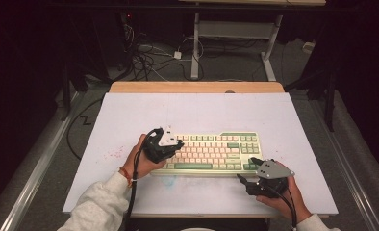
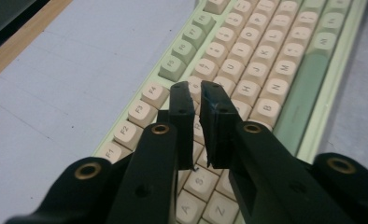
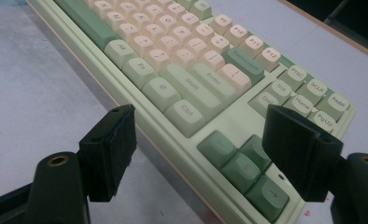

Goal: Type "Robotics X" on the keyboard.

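Observation:
A pale green keyboard with cream and green keys lies across the near middle of the white table top. My left gripper hovers over its left end. In the left gripper view the gripper points along the letter rows of the keyboard; its jaws stand a narrow slit apart with nothing between them. My right gripper sits at the keyboard's near right corner. In the right gripper view the gripper is wide open, one jaw over the table in front of the keyboard, the other above the arrow keys.
A white sheet covers the table, with a wooden strip along the far edge. Faint pink specks mark the sheet left of the keyboard. Beyond the table, cables and a desk frame stand on the dark floor.

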`<state>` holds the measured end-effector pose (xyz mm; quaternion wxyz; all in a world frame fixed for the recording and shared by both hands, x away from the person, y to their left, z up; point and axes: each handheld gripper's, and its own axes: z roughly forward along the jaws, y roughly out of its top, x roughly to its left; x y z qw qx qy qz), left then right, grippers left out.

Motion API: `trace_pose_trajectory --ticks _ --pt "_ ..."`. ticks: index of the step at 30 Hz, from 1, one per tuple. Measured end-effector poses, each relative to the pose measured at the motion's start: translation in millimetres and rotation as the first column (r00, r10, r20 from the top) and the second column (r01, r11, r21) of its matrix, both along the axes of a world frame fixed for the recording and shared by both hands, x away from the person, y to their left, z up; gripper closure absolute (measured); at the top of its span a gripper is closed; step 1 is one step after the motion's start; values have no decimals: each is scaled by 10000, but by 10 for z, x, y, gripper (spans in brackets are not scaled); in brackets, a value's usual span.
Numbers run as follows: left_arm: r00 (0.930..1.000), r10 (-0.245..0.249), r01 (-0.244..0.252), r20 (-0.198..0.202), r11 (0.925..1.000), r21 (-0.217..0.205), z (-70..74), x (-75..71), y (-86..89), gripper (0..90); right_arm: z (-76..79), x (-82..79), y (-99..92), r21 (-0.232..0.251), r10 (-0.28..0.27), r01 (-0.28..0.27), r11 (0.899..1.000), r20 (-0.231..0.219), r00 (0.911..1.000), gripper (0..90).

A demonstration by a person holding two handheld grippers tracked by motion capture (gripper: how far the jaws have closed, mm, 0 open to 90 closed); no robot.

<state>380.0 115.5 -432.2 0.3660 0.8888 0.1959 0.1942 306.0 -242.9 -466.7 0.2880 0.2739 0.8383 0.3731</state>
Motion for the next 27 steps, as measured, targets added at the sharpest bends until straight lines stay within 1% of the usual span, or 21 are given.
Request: trace_pose_trajectory --ticks 1,3,5,6,8,10,11,13,14,15,17,18,21,23,26,27 --pt "9999 90 -90 97 9999 -46 -2 -17 26 805 3 0 -3 30 -15 15 10000 -4 10000 269" --pt "9998 50 -49 193 10000 -64 -2 -47 70 794 5 4 -6 30 -35 35 10000 33 10000 269" --pt "9994 151 -152 320 9999 30 -11 -72 96 777 4 2 -5 32 -29 29 10000 32 10000 270" --pt "9995 155 -155 288 9999 -5 -17 -83 112 775 4 2 -5 33 -37 37 10000 54 10000 271" --pt "9988 276 -275 410 9996 -27 -25 -101 145 753 8 2 -11 48 -97 97 9999 79 9999 272" --pt "9986 312 -306 420 9994 -133 -32 -121 180 735 9 8 -18 84 -126 126 9999 85 9999 272" --pt "9977 375 -371 561 9993 -76 -35 -133 195 710 9 10 -21 86 -143 142 9999 87 9999 273" --pt "9975 388 -379 591 9992 -157 -48 -153 229 663 7 14 -25 104 -172 172 9998 50 9998 272" --pt "9969 429 -421 657 9990 -142 -58 -163 244 624 6 14 -25 91 -181 180 9998 46 9998 272" --pt "9959 501 -492 759 9987 -126 -68 -176 261 605 6 15 -27 80 -206 206 9998 43 9998 273" --pt "9949 666 -651 755 9976 -216 -93 -194 291 567 5 21 -33 113 -213 213 9997 28 9998 273" --pt "9933 799 -784 838 9967 -210 -106 -207 304 517 6 21 -35 111 -221 221 9997 23 9998 273" --pt "9891 1015 -1007 1066 9948 -131 -146 -251 344 447 9 19 -33 146 -236 236 9996 20 9997 273" --pt "9871 1146 -1133 1116 9934 -181 -178 -279 372 367 9 20 -31 134 -216 216 9997 21 9998 273" --pt "9823 1336 -1325 1316 9910 -166 -229 -332 406 277 8 18 -25 118 -237 237 9996 22 9997 273" --pt "9831 1341 -1331 1248 9910 -164 -247 -343 418 255 8 20 -26 124 -237 237 9996 15 9997 273"
